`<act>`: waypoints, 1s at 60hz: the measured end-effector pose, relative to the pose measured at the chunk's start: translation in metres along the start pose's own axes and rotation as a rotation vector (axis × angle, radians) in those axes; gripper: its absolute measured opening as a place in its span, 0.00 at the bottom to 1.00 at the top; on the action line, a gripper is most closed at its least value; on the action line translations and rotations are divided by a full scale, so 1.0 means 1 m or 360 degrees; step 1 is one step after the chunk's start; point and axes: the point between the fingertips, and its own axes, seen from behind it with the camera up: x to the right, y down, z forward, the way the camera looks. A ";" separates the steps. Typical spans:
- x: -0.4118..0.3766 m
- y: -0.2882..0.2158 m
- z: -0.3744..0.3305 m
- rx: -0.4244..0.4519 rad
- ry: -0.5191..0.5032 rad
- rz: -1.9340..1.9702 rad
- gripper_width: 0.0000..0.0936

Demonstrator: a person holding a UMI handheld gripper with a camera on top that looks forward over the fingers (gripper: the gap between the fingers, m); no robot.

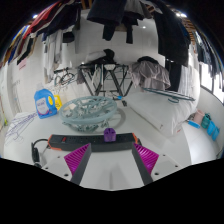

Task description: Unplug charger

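Pink pads (80, 157) sit closest to the lens, one on each finger, with a wide gap between them. Gripper (108, 160) is released, nothing held.

Just ahead of the fingertips, roughly centred on the gap: a flat grey power strip (75, 142) lying across the white table (170, 135). A small purple block, the charger (108, 133), stands up from the strip's top, slightly on the right-finger side of centre. A black cable (38, 153) runs off the strip's end on the left-finger side and curls back toward the gripper.

Beyond the strip: a clear glass bowl (88, 110). Further out on the left-finger side, a blue-and-yellow container (44, 99). Far out on the right-finger side, a blue object (208, 126) near the table edge; can't tell what it is. Background is a drying rack with dark clothes, not relevant.

Step in hand, my read: approach and grasp, not yet started. Charger is near but not between the fingers.

To do it well:
- Nudge toward the right-finger side so the purple block centres in the gap.
- Advance low over the strip, and clamp the charger body, not the strip.
- Pull straight up along the prong axis, no twisting.
- Strip looks light and unanchored, so it may lift with the charger. Short firm pull, watch for it.
- Keep clear of the bowl behind.
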 end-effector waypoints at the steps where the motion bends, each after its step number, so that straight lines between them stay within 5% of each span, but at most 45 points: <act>1: -0.001 -0.001 0.005 0.0004 -0.0004 0.0002 0.91; 31: -0.004 -0.021 0.125 0.0008 -0.0051 -0.0028 0.91; 39: -0.007 -0.019 0.129 0.0021 -0.0068 -0.0062 0.66; 42: -0.012 -0.019 0.129 0.0015 -0.0102 -0.0096 0.30; 50: -0.012 -0.026 0.125 0.0021 -0.0116 -0.0087 0.19; 55: 0.004 -0.089 0.097 0.0298 -0.0015 -0.0154 0.16; 60: 0.016 -0.124 0.071 0.0307 -0.0039 -0.0044 0.16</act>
